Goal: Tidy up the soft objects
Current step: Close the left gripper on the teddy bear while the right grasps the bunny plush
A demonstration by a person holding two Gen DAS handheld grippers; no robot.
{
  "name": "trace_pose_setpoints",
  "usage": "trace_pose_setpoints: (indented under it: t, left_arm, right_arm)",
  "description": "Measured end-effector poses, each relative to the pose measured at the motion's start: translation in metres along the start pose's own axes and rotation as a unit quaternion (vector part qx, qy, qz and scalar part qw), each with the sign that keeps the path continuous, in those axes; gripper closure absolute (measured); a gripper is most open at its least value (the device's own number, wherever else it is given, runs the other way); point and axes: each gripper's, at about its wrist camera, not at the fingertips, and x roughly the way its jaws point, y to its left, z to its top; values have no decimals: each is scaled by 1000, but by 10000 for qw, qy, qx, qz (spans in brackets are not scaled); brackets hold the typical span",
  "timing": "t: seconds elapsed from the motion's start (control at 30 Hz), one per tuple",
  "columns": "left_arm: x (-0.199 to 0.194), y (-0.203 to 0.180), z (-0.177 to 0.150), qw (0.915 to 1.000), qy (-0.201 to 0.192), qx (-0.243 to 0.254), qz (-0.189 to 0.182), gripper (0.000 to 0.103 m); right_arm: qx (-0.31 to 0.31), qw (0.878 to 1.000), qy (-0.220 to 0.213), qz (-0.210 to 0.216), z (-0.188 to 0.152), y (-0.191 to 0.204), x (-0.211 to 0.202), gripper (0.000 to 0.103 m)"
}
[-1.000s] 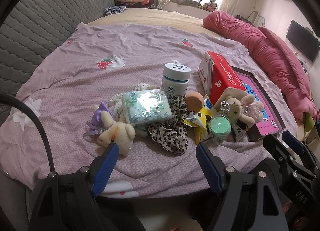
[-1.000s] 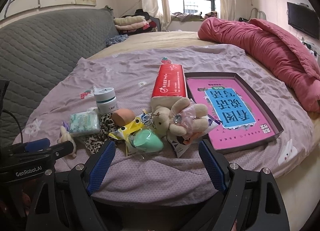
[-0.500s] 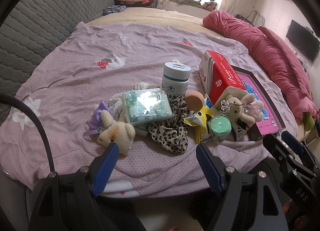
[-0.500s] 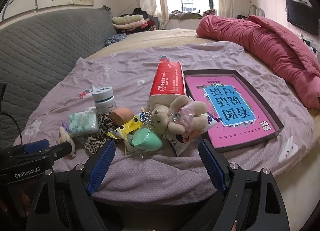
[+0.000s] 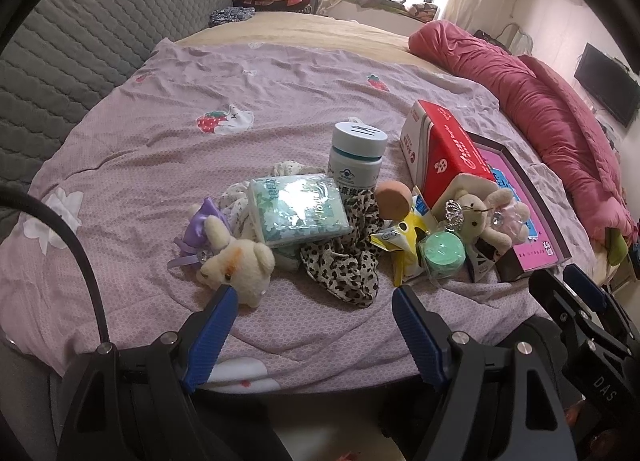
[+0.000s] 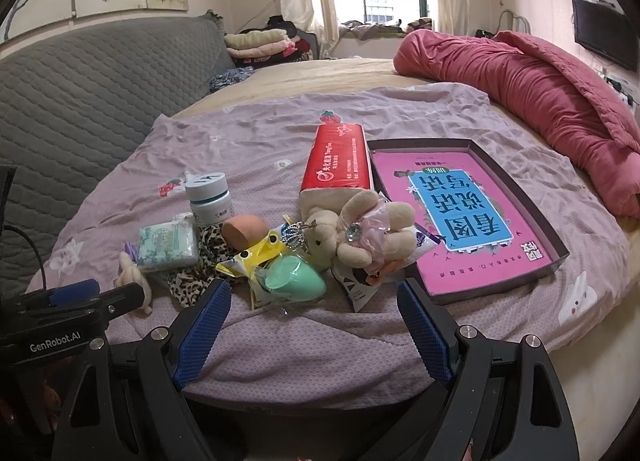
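We find both claws empty w/ fingers spread wide: left claw [image 5: 312, 301] low at the bed edge, just short of the cream toy [image 5: 236, 261]; right claw [image 6: 314, 297] facing the green sponge [image 6: 294, 281]. Likely staged for a first pick. Soft items sit piled mid-bed beside the pink box [image 6: 464, 217]. Right view shows box inside bare; left view shows the leopard scrunchie [image 5: 340, 261] & purple bow clearly.
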Motion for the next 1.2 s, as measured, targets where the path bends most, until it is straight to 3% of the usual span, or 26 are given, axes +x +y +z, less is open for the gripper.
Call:
trace_pose_setpoints:
  t: [0.6, 0.87, 1.2]
  left_arm:
    - [16, 69, -1, 9968, 152, -754, 213, 24]
    - [39, 73, 0, 9961, 292, -829, 88, 24]
    - [63, 64, 7, 9964, 300, -702, 360, 24]
  right_arm:
    - [139, 9998, 110, 124, -2, -4, 8, 17]
    - [222, 9993, 256, 128, -3, -8, 18, 17]
    - [187, 9994, 283, 4, 4, -8, 30, 17]
